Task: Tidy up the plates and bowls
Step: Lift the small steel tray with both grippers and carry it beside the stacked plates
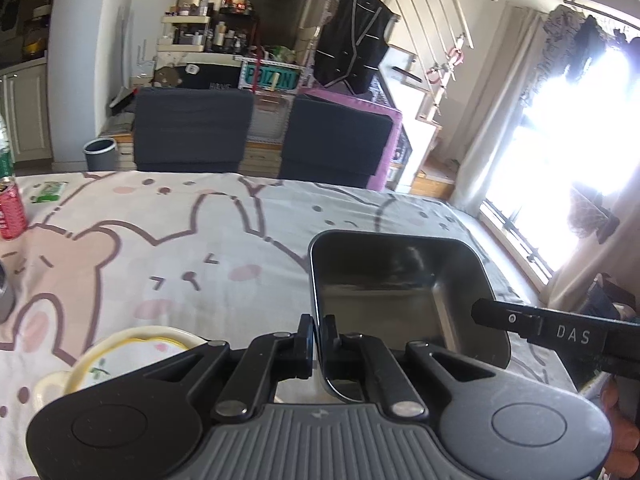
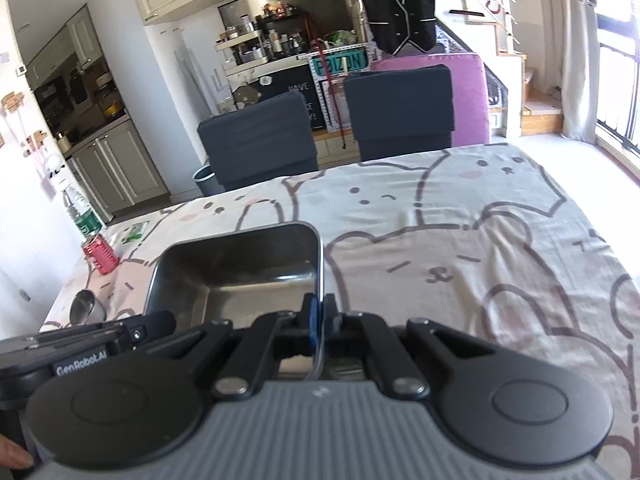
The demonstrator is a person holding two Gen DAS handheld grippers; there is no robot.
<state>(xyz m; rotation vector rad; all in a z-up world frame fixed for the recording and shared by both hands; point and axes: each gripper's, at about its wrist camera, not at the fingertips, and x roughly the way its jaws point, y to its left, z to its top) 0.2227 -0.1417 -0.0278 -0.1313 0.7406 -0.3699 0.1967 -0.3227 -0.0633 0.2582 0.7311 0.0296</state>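
A square steel tray point(image 1: 400, 280) is held above the table by both grippers. My left gripper point(image 1: 319, 330) is shut on the tray's left rim. My right gripper point(image 2: 319, 312) is shut on the tray's right rim point(image 2: 319, 256); its fingers show at the tray's right side in the left wrist view point(image 1: 520, 320). A cream plate with a yellow ring and a flower print point(image 1: 120, 360) lies on the table, below and left of the left gripper.
The table wears a cartoon-rabbit cloth point(image 2: 480, 220). A red can point(image 2: 100, 256), a water bottle point(image 2: 82, 212) and a small steel cup point(image 2: 86, 306) stand at its left edge. Two dark chairs point(image 1: 192, 128) stand behind it.
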